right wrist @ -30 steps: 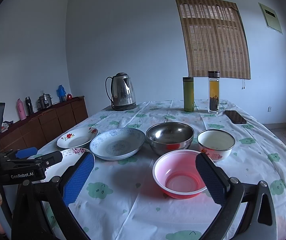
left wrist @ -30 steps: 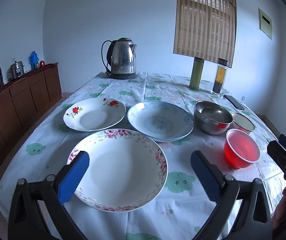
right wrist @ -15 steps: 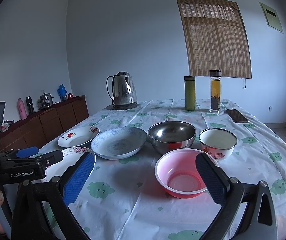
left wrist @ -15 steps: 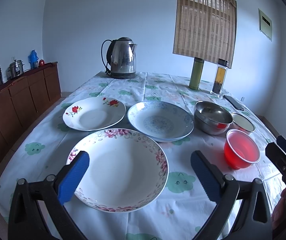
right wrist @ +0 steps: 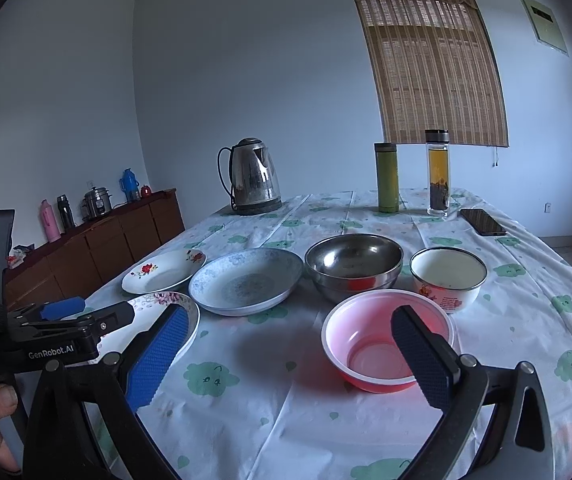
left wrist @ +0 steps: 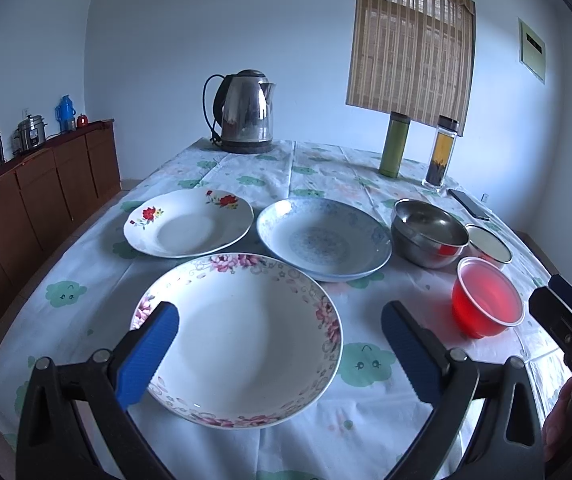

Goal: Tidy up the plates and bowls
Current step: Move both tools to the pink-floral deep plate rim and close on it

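A pink-flowered plate lies nearest, with my open, empty left gripper over its near rim. Behind it lie a red-flowered plate and a blue-patterned plate. To the right stand a steel bowl, a white enamel bowl and a red plastic bowl. In the right wrist view my open, empty right gripper hovers just before the red plastic bowl, with the steel bowl, enamel bowl and blue plate behind.
The table has a flowered cloth. A kettle, a green flask, a tea bottle and a phone stand at the far end. A wooden sideboard runs along the left wall.
The right gripper has drifted slightly forward and left over the table, so the bowls sit a little further right in its view. The left gripper has barely moved.
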`<action>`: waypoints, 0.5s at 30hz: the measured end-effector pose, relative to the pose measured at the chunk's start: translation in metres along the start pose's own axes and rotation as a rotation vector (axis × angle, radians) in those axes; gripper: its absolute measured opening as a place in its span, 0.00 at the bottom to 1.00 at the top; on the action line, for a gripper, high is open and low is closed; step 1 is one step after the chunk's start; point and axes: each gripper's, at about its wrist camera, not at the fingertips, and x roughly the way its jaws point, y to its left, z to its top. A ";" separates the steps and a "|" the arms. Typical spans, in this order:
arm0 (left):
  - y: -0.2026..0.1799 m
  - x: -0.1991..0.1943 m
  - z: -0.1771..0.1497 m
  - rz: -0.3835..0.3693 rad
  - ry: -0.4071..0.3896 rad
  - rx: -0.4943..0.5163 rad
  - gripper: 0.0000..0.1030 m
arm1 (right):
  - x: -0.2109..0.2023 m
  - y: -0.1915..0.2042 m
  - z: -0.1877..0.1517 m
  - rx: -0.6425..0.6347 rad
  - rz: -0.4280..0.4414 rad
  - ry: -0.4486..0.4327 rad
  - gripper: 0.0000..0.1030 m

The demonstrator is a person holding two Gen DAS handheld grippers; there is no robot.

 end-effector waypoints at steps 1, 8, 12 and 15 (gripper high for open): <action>0.001 0.001 0.000 -0.001 0.001 -0.001 1.00 | 0.001 0.001 0.000 0.000 0.002 0.002 0.99; 0.011 0.008 -0.001 0.007 0.005 -0.011 1.00 | 0.014 0.009 -0.003 0.011 0.030 0.039 0.99; 0.025 0.015 0.000 0.022 0.024 -0.043 1.00 | 0.023 0.016 -0.004 0.011 0.054 0.067 0.99; 0.035 0.020 0.001 0.036 0.032 -0.054 0.99 | 0.035 0.022 -0.005 0.010 0.082 0.105 0.99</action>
